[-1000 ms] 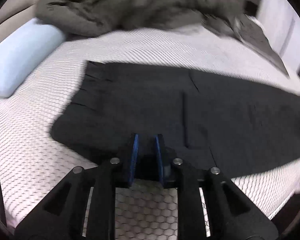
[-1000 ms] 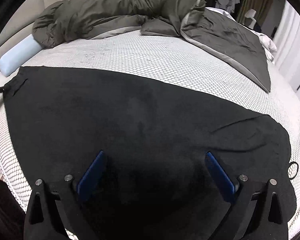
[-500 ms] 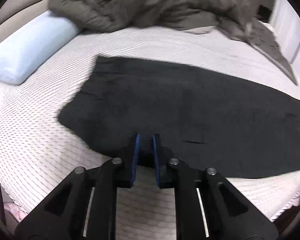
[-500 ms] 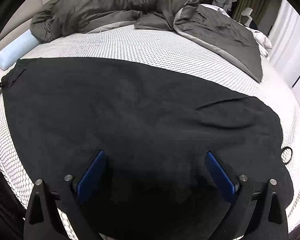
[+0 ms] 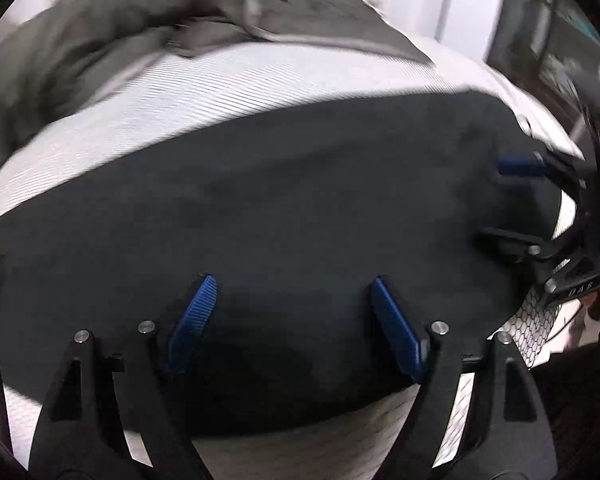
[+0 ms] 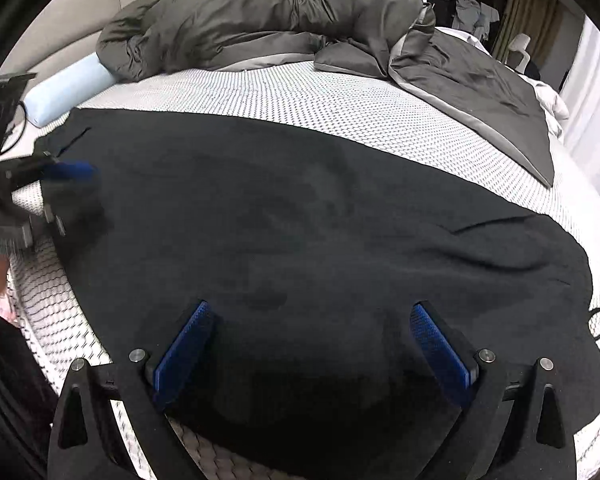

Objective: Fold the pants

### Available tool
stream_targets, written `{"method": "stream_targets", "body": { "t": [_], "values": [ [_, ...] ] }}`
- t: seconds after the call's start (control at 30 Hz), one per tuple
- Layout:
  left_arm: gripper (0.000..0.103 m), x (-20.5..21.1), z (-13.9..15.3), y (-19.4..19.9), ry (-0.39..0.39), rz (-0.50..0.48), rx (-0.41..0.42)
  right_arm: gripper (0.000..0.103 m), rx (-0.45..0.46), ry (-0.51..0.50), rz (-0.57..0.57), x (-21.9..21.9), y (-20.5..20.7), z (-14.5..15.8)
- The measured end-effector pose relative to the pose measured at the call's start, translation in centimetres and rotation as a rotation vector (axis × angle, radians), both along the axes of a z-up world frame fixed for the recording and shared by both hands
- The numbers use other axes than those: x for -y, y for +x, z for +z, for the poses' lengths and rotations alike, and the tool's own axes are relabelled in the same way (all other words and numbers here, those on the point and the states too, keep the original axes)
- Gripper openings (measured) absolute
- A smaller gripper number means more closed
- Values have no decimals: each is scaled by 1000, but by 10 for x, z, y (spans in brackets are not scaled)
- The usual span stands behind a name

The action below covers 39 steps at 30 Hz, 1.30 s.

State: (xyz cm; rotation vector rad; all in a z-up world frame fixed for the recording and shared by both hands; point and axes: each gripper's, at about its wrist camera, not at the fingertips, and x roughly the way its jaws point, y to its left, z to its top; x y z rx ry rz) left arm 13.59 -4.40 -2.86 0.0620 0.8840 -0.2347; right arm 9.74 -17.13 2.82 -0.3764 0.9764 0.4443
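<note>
1. Pants (image 6: 300, 232) lie flat across the bed (image 6: 308, 100), one long dark strip w/ the near edge by the mattress edge. Looks like legs are already laid one over the other, but the cloth is too dark to confirm layers.
2. Your left hand-held gripper (image 5: 290, 324) has just been opening; its blue pads (image 5: 192, 324) are now spread wide over the fabric, nothing pinched btwn them. The view is blurred.
3. Your right hand-held gripper (image 6: 314, 354) is also spread wide, hovering over the near edge of the pants, not gripping.
4. In the right wrist view the left hand-held gripper shows at the far left, near the end of the pants by the light-blue bolster (image 6: 66, 92). The grey duvet (image 6: 300, 28) is bunched at the far side, well apart.
5. Done so far, prob.: lengthwise fold. Left: crosswise fold(s), so you still need to grab one end and bring it over to the other.
</note>
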Motion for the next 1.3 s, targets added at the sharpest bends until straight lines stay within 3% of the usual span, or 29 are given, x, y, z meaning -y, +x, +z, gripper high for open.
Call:
{"method": "stream_targets", "body": {
  "t": [0.1,0.2,0.27,0.33,0.37,0.5,0.57,0.63,0.67,0.77,0.87,0.97,1.0,1.1,1.17,1.23,1.3],
  "values": [
    [83,19,-6,-5,45,-38,23,101,-31,-74,20,-4,-1,-12],
    [88,9,-6,-12,-10,-14,-2,101,-61,-93,25,18,-8,-14],
    [88,1,-3,-19,-36,20,0,100,-95,-57,-3,41,-10,-13],
    [88,-2,2,-23,-52,24,22,101,-76,-26,-37,60,-14,-5],
    [88,-13,3,-6,-65,10,36,101,-52,18,-52,68,-15,5],
    [88,11,6,-1,-60,-43,45,101,-3,143,-130,65,1,20],
    [88,24,-1,1,-38,-73,25,98,10,119,-155,51,13,16],
    [89,33,-10,-1,7,-91,28,78,-5,90,-139,28,25,6],
    [90,33,-12,-2,17,-100,38,75,-31,72,-123,17,34,-1],
    [90,29,-17,-4,-16,-118,28,73,-50,-79,-100,1,45,-24],
    [92,22,-19,-4,-34,-115,20,73,-46,-70,-206,42,50,-17],
    [92,22,-16,-7,-24,-106,21,73,21,-133,-406,101,48,-11],
    [92,22,-13,-7,-28,-95,19,71,11,-75,-428,116,43,-7],
    [92,29,0,-9,-59,-90,49,72,35,17,-369,113,20,10],
    [92,42,5,-8,-49,-115,71,75,59,54,-261,91,6,17],
    [92,54,5,-9,-62,-160,77,78,92,32,-181,60,-3,16],
    [92,66,-2,-8,-37,-197,56,78,50,27,-80,34,-6,5]
  ]
}}
